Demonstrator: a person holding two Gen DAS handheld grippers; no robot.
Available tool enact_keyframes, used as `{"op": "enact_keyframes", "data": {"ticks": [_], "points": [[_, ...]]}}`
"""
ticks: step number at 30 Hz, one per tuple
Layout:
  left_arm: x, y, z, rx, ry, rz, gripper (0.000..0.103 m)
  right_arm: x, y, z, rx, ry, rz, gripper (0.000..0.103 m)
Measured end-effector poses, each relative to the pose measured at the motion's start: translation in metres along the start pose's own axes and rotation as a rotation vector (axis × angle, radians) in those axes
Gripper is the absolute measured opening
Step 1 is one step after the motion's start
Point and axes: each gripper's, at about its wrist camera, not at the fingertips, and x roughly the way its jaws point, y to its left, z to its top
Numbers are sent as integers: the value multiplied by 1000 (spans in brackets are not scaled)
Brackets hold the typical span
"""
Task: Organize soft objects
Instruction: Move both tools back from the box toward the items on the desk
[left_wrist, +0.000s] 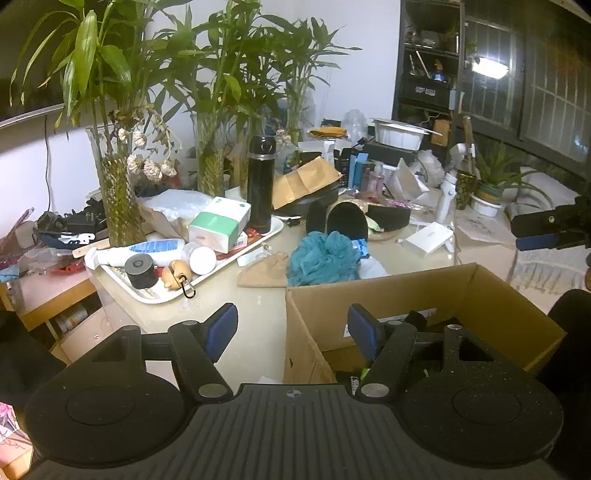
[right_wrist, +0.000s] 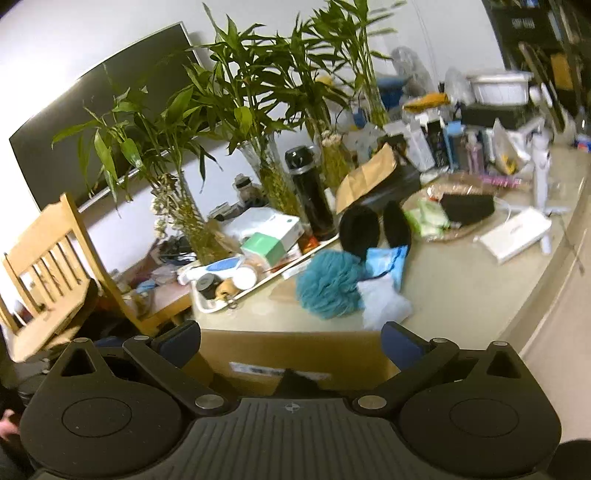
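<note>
A teal mesh bath pouf (left_wrist: 320, 258) (right_wrist: 328, 286) lies on the cream table behind an open cardboard box (left_wrist: 480, 284) (right_wrist: 295, 350). Beside it are a blue-and-white packet (right_wrist: 388, 262), white soft material (right_wrist: 386, 304), a tan cloth (left_wrist: 264, 273) and black slippers (left_wrist: 345, 221) (right_wrist: 360, 229). My left gripper (left_wrist: 291, 328) is open and empty over the box's left wall. My right gripper (right_wrist: 291, 343) is open and empty above the box. It also shows at the right edge of the left wrist view (left_wrist: 546, 230).
A white tray (left_wrist: 147, 295) (right_wrist: 207, 306) holds a tissue box, bottles and a speaker. Glass vases of bamboo (left_wrist: 118, 199) and a black flask (left_wrist: 261, 184) (right_wrist: 310, 192) stand behind. Clutter fills the far table. A wooden chair (right_wrist: 48, 258) stands left.
</note>
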Motion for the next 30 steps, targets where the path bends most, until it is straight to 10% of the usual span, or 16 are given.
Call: {"op": "enact_keyframes", "data": {"ticks": [30], "points": [[62,12,71,48,-43,86,65,59,-63,47,-113,-9,-104,103]]}}
